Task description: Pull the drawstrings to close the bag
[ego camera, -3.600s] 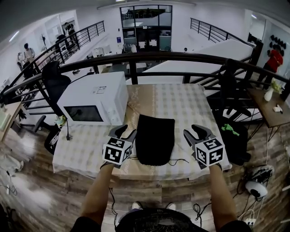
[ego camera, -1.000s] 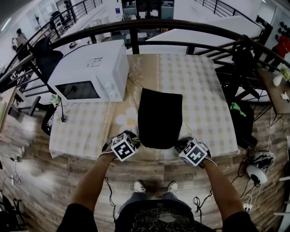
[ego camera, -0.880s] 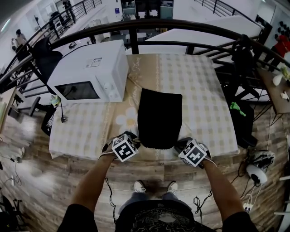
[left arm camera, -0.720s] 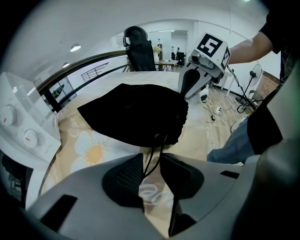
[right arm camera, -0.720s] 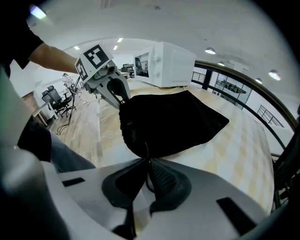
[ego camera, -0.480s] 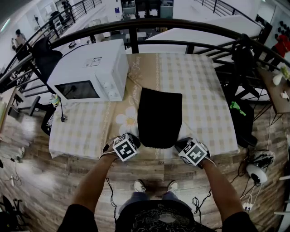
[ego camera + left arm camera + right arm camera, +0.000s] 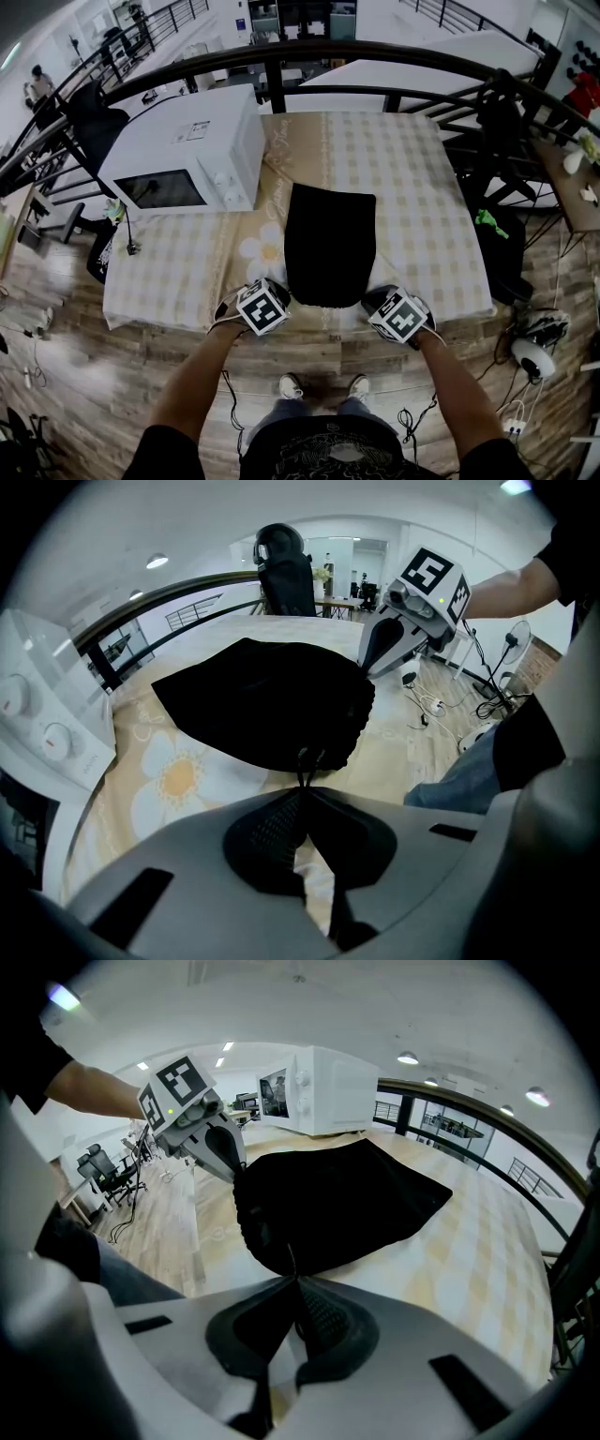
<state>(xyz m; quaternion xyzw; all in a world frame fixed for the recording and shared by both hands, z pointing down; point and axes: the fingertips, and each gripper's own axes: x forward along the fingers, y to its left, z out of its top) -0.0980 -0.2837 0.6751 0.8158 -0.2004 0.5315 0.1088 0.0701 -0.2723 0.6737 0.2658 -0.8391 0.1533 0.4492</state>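
Though near microwave [image 7: 187,150], bag [image 7: 329,239] at table [image 7: 412,178] edge.

No wording can be read. The white microwave [image 7: 187,155] has a label [image 7: 190,132] on its top, but the print is too small to make out. A line of cursive script on the tablecloth [image 7: 403,187], just beside the microwave, is also illegible. The cubes on the left gripper [image 7: 279,289] and right gripper [image 7: 372,300] bear only black-and-white square patterns, with no letters or numbers

Black bag [image 7: 329,244] beside white microwave [image 7: 187,150] on table [image 7: 408,169]
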